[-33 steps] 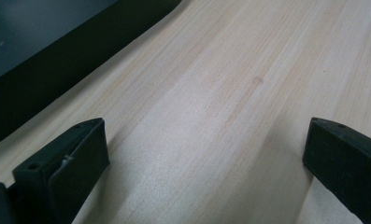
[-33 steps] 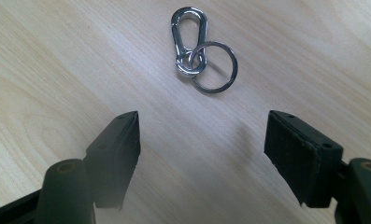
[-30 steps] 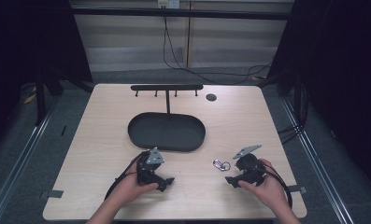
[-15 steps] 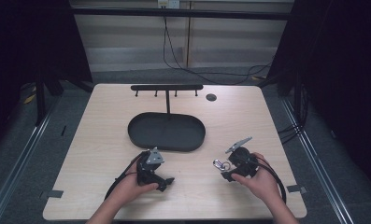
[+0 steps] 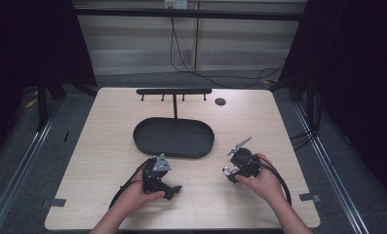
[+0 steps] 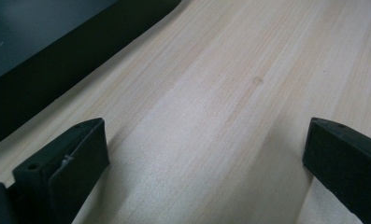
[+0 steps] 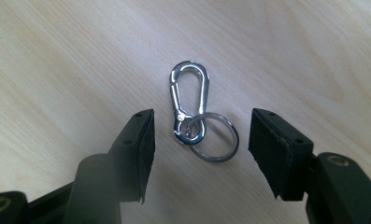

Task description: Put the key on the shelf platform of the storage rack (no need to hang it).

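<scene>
Nearest the person's edge of the worktop [image 5: 103,146], the left gripper [image 5: 174,190] rests low on the wood with its jaws spread wide and only bare grain between them in the left gripper view, so it has no part in the work yet. Towards the near right corner, the right gripper [image 7: 199,135] hangs over a silver carabiner clip [image 7: 189,103] with a key ring [image 7: 217,138] linked through its small end. Both lie flat on the wood. The jaws have just been closing and now stand half spread, one on each side of the clip and ring, with a clear gap on both sides and neither pad touching metal. The pick-up is therefore lined up but not made. What seems left is to finish the pinch, lift the clip, and carry it away from the near edge. Farther in, at the middle of the worktop, the oval black tray [image 5: 147,141] lies empty, and behind it the black hook rack [image 5: 174,91] near the far edge has nothing hanging on it
</scene>
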{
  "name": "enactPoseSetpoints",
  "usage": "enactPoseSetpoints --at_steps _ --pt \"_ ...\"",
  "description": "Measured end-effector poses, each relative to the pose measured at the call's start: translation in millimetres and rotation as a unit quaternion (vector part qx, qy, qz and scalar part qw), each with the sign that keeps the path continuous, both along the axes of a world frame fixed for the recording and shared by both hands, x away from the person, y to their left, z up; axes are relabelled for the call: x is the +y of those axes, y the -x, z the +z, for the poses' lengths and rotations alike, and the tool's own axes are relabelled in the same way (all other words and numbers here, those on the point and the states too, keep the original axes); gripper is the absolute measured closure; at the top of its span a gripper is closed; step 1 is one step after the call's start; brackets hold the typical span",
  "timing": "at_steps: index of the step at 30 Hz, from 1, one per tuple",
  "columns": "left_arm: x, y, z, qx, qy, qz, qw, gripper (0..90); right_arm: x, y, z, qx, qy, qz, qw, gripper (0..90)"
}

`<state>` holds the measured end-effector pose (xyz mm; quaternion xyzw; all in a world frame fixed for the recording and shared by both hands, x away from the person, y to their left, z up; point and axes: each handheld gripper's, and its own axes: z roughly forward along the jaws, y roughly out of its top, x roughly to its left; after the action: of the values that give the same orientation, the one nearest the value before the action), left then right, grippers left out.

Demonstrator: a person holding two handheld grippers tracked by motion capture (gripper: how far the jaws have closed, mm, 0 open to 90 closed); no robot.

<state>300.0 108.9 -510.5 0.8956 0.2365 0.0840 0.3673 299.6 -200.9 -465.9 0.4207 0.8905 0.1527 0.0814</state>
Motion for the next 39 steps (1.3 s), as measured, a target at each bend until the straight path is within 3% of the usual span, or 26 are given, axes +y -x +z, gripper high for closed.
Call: enactPoseSetpoints --at_steps 11,15,22,24,33,39 --pt "0.0 0.1 -0.1 0.0 0.0 0.0 1.0 0.0 6.9 -9.3 -5.8 0.015 0.024 0.016 0.9995 47.0" --pt "0.0 0.1 0.0 0.0 0.0 0.001 1.0 0.0 6.8 -9.4 -5.0 0.024 0.018 0.017 0.9994 57.9" --pt "-0.1 0.1 -0.1 0.0 0.001 0.001 1.0 0.0 6.1 -8.6 -3.3 0.038 0.019 0.01 0.999 64.5" --pt "-0.1 0.1 -0.1 0.0 0.001 0.001 1.0 0.0 5.5 -8.1 -2.2 0.037 0.016 0.009 0.9991 72.9" --pt "0.0 0.1 0.0 0.0 0.001 0.001 1.0 0.0 6.6 -8.6 -2.8 0.04 0.022 0.011 0.9989 73.1" --pt "0.0 0.1 0.0 0.0 0.001 0.001 1.0 0.0 6.8 -8.7 4.6 0.044 0.019 0.011 0.9988 73.2"
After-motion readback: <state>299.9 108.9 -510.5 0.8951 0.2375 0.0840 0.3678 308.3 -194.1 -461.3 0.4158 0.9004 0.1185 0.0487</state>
